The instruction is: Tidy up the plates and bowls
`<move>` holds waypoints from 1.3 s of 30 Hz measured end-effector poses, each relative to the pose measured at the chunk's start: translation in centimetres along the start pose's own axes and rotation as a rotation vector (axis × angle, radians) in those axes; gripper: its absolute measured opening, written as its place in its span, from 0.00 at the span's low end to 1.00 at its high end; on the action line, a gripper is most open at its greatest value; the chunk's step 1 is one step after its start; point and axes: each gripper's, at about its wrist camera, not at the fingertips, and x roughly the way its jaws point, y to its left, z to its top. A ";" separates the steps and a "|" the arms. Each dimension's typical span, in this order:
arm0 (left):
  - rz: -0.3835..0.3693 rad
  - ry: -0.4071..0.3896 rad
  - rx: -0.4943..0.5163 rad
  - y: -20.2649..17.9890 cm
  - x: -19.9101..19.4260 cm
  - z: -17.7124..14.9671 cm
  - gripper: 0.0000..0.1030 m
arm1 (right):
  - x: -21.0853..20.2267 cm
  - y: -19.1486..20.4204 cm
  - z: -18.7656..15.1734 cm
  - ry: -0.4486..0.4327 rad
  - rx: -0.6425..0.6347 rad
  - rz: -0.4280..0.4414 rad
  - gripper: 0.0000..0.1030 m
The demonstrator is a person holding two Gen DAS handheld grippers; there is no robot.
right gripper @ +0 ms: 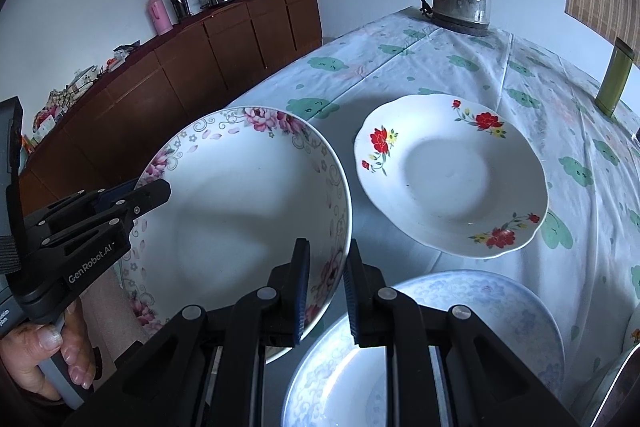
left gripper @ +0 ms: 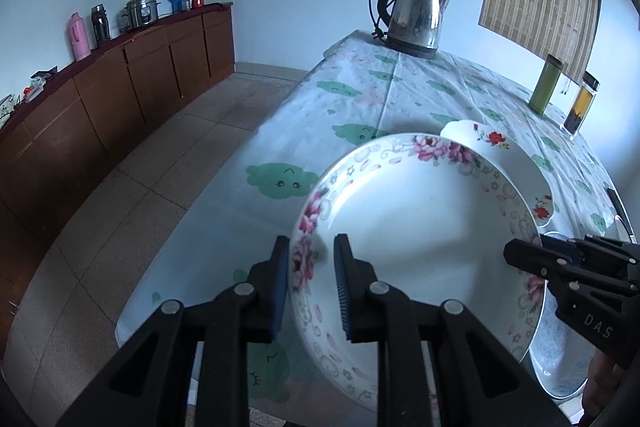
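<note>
Left gripper [left gripper: 311, 279] and right gripper [right gripper: 326, 287] both clamped on opposite rims of white pink-peony-rimmed ceramic bowl [right gripper: 244, 219], held tilted above cloud-print tablecloth [left gripper: 360, 95] (red-flowered white plate [right gripper: 452, 175] just beyond, pale blue-patterned plate [right gripper: 480, 307] below).

White "GenRobot.AI" lettering along side of black plastic left gripper [right gripper: 150, 193], seen from right wrist camera. Pale letters "DAS" on black plastic body of right gripper [left gripper: 520, 255], seen from left wrist camera. No other legible text.
</note>
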 end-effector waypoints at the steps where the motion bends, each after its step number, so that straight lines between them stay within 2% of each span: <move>1: -0.001 -0.002 0.001 -0.1 -0.1 0.0 0.19 | -0.1 -0.1 0.0 -0.001 0.002 0.001 0.18; 29: -0.067 -0.018 0.068 -4.7 -2.2 -0.4 0.19 | -5.2 -3.0 -2.0 -0.070 0.075 -0.034 0.18; 39: -0.088 -0.022 0.102 -6.9 -2.7 -0.6 0.19 | -5.7 -5.0 -3.3 -0.064 0.116 -0.051 0.18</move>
